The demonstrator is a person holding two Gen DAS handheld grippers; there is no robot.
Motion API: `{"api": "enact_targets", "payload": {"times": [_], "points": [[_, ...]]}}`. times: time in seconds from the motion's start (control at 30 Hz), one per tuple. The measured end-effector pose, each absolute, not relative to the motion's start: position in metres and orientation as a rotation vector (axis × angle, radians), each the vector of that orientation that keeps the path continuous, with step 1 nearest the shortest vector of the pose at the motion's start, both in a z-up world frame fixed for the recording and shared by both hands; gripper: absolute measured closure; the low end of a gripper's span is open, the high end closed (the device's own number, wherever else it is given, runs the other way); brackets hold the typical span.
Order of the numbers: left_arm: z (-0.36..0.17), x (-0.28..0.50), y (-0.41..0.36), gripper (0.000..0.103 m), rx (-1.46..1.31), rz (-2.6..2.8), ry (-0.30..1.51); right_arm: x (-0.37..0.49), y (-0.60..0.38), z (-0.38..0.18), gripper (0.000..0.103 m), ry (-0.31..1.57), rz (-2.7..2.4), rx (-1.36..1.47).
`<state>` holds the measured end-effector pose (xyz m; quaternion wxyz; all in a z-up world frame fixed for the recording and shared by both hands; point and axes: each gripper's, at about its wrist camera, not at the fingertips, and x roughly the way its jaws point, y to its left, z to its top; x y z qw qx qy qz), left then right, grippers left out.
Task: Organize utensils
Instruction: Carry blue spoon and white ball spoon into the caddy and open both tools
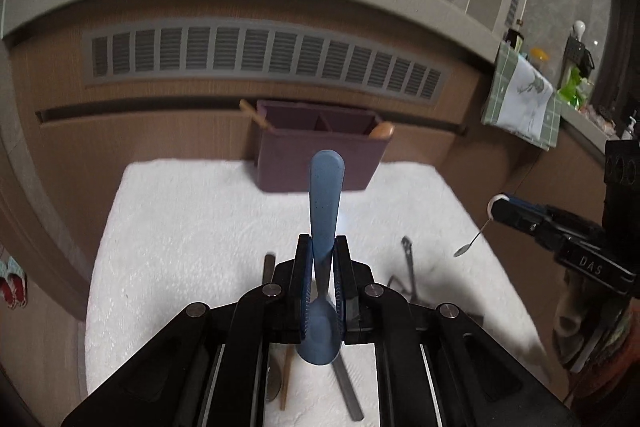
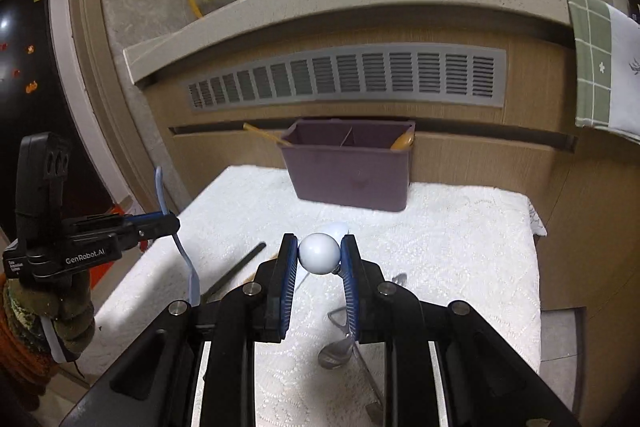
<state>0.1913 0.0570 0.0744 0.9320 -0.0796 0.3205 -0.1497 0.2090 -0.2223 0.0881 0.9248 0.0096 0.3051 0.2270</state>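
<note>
The left tongs [image 1: 322, 259] clamp one blue spoon [image 1: 325, 203]. The right tongs [image 2: 319, 253] pinch one white ball-topped spoon [image 2: 319, 254]. One purple box [image 2: 350, 167], upper centre, holds two wooden utensils.

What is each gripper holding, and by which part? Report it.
Left gripper: blue spoon, clamped on the handle just above the bowl. Right gripper: small metal spoon, gripped by the white ball at its handle end.

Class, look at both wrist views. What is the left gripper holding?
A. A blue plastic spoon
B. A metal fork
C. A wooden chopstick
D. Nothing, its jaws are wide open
A: the left gripper has its jaws closed on the blue plastic spoon, whose handle points up toward the purple holder; the right wrist view shows the same spoon crosswise in its jaws.
</note>
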Motion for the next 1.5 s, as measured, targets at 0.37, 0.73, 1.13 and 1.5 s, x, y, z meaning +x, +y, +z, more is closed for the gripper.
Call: {"api": "enact_targets", "payload": {"times": [0.37, 0.73, 1.13, 1.5], "points": [[0.209, 0.270, 0.042, 0.093, -0.237, -0.325, 0.296, 0.274, -0.224, 0.213, 0.083, 0.474, 0.576, 0.147], [0.136, 0.370, 0.033, 0.093, -0.243, -0.269, 0.287, 0.373, -0.201, 0.172, 0.083, 0.502, 0.612, 0.202], [0.069, 0.407, 0.018, 0.083, -0.209, -0.275, 0.450, 0.425, -0.197, 0.093, 0.080, 0.636, 0.530, 0.176], [0.107, 0.342, 0.047, 0.059, -0.212, -0.184, 0.391, 0.361, -0.212, 0.124, 0.076, 0.516, 0.429, 0.036]]}}
